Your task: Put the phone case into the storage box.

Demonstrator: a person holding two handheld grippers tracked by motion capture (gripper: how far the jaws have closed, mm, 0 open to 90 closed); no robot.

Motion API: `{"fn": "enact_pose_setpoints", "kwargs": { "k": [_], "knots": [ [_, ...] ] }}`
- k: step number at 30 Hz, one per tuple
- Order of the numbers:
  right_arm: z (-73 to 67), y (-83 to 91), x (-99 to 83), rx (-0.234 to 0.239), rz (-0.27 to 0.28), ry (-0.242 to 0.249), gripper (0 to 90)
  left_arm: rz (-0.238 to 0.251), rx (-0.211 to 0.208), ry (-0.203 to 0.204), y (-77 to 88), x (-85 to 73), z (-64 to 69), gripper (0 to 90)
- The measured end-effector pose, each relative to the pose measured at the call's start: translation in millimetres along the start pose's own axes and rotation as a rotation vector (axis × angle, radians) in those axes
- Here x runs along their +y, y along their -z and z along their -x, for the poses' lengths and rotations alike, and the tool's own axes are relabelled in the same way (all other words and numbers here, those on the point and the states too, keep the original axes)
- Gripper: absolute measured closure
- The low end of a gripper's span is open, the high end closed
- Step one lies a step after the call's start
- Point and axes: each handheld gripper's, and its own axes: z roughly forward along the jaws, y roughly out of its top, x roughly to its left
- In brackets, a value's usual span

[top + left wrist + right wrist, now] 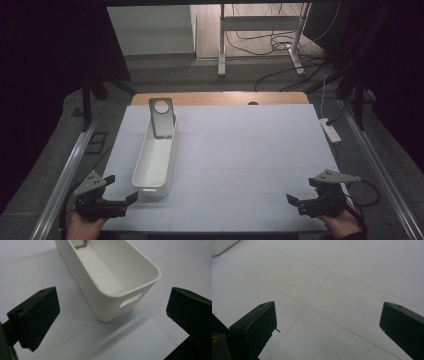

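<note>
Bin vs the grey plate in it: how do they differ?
The bin is white, long and open-topped; the plate is grey, flat and shorter, with a round hole near its top. The bin lies flat on the table; the plate leans tilted at the bin's far end, sticking above the rim. The bin's near end faces the left gripper; the plate is farther off. Neither is held.

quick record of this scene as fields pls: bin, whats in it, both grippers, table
bin: long white plastic bin, left half of table
contents: flat grey metal plate with a round hole, leaning at far end
left gripper: open, near bin's near end, not touching
right gripper: open, over bare surface
table: white gridded mat
</note>
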Motion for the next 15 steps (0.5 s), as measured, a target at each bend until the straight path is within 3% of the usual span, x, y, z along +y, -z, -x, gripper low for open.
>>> {"fn": "enact_pose_setpoints", "kwargs": {
  "k": [15],
  "knots": [
    [-0.4,-0.2,0.3,-0.003,-0.004,-0.003,1.4,-0.059,0.038,-0.038,-4.3,-6.2,5.8,0.0]
  ]
}}
